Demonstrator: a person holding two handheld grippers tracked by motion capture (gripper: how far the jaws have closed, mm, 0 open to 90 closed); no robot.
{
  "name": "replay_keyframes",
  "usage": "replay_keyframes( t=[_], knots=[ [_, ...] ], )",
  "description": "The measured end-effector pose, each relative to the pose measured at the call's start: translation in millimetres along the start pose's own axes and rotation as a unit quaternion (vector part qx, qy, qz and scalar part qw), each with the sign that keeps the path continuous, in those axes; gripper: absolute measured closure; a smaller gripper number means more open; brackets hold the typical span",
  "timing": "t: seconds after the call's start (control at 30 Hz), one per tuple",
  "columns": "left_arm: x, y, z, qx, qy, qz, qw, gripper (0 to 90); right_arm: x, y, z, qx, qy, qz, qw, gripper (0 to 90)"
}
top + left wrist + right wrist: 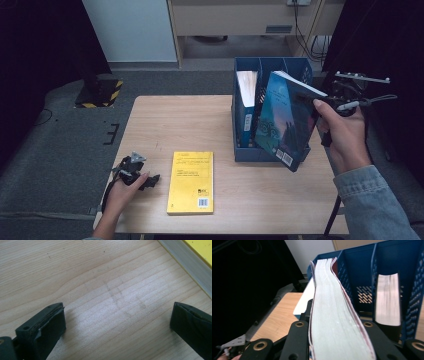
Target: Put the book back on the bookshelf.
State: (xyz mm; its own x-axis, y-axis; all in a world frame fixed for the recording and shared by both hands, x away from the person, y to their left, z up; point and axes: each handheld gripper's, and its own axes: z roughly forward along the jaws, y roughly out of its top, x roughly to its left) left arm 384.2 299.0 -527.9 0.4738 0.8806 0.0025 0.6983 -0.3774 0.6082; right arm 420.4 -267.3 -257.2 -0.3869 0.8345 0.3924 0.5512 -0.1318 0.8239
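Book (282,120) | clamped in right hand-held gripper (320,100) (tilted) | before holder (272,67)

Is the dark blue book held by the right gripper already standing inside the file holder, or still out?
Still out. The dark blue book hangs tilted in the right gripper against the file holder's front, its lower corner outside the holder.

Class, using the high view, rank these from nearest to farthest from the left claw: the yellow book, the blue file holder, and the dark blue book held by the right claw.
From the left claw:
1. Yellow book, flat on the table just beside it.
2. Blue file holder, at the table's far right.
3. Dark blue book, tilted against the holder's front, right side; close to the holder, but mostly beyond its near corner.
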Motion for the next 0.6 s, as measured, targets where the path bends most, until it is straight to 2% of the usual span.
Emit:
replay_keyframes(
  t=[0.23, 0.4, 0.6],
  knots=[
    [-0.3, 0.1, 0.1, 0.0, -0.001, 0.001, 1.0, 0.0, -2.2, 3.2, 5.9, 0.004, -0.016, -0.012, 0.9998, 72.1],
    [-0.5, 0.1, 0.2, -0.001, -0.001, 0.001, 1.0, 0.0, -4.6, 6.5, 7.6, 0.004, -0.024, -0.009, 0.9997, 72.3],
    [-0.6, 0.2, 0.3, -0.001, -0.002, 0.002, 1.0, 0.0, -5.4, 8.1, 11.0, 0.005, -0.037, -0.016, 0.9992, 72.2]
  ],
)
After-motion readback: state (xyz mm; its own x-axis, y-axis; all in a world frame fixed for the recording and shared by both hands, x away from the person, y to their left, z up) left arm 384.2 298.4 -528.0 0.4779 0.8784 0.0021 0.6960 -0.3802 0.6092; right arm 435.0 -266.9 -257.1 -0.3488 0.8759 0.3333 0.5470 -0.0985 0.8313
